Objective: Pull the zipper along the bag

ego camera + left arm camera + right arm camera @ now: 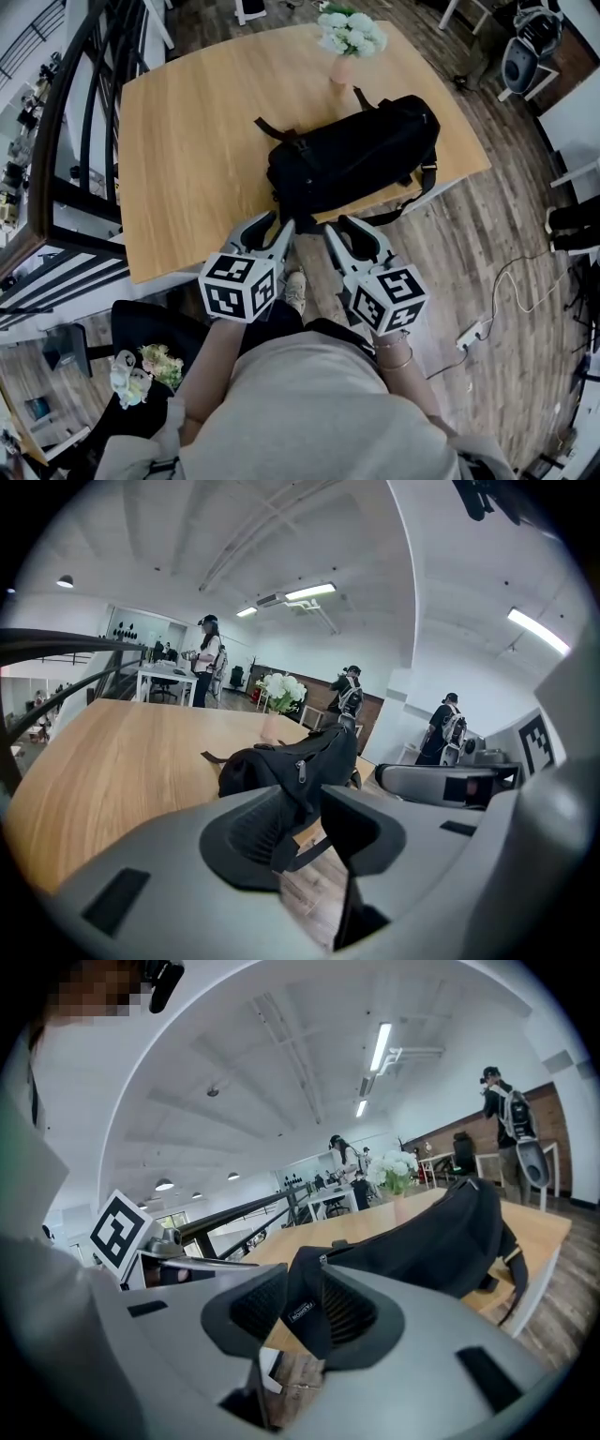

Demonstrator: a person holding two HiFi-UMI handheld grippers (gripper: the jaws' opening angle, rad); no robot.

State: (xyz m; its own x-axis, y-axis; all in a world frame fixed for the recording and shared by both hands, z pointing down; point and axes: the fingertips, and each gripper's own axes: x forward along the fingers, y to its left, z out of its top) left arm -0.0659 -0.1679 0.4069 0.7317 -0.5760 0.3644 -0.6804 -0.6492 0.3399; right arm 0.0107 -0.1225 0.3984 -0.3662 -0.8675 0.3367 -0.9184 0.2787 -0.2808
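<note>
I hold both grippers out in front of me, side by side and well apart from nothing but each other's flanks, both pointing toward the near edge of the wooden table (197, 141). My left gripper (270, 228) has its jaws apart with nothing pressed between them. In the left gripper view, the black bag (281, 761) sits in line with the gap, lying beyond the jaws, not in them. My right gripper (340, 228) is likewise spread and empty. Its own view shows the near end of the bag framed between the pads, with the table edge and the wood floor showing under it.

The bag (356, 145) lies on its side on the table, close to the front right edge and angled across it, its near end toward me. A strap (412, 197) hangs over the table edge on the right. From the left gripper view I can make out a zipper pull (300, 769) hanging on the end of the bag that faces me. Just behind the bag stands a vase of white flowers (349, 37). A power strip (469, 335) lies on the floor to my right.
</note>
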